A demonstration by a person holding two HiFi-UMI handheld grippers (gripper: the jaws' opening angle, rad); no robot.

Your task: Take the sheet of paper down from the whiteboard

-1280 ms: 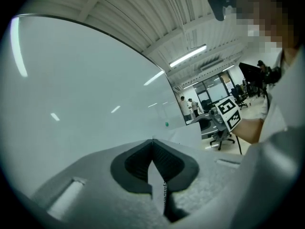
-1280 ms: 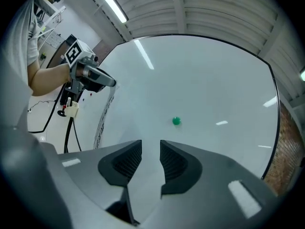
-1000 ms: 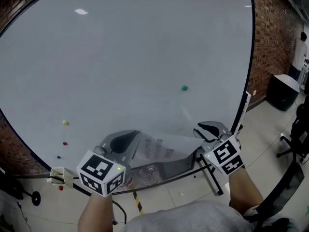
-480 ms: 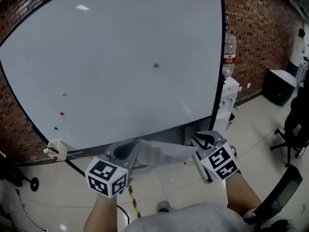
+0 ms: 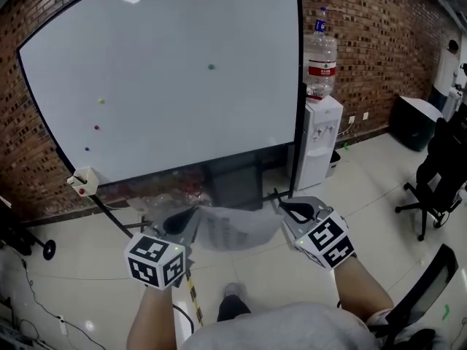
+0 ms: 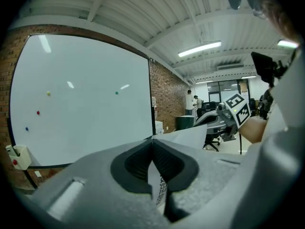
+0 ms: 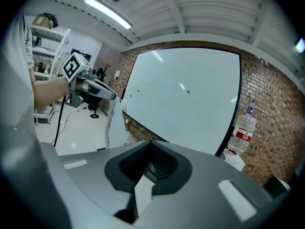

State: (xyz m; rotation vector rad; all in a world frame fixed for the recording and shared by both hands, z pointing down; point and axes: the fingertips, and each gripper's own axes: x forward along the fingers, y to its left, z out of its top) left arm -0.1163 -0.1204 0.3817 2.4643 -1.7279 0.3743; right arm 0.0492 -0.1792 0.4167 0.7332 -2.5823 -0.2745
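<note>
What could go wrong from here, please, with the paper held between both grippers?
1. The paper spans the left gripper and the right gripper, both shut on it; if the hands drift apart, it may tear.
2. Each gripper seems to pinch only an edge, so the paper could slip out on one side and drop to the floor.

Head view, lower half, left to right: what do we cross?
small white box at the whiteboard's lower corner → left gripper → sheet of paper, pinched at either end by the two grippers → right gripper → office chair
</note>
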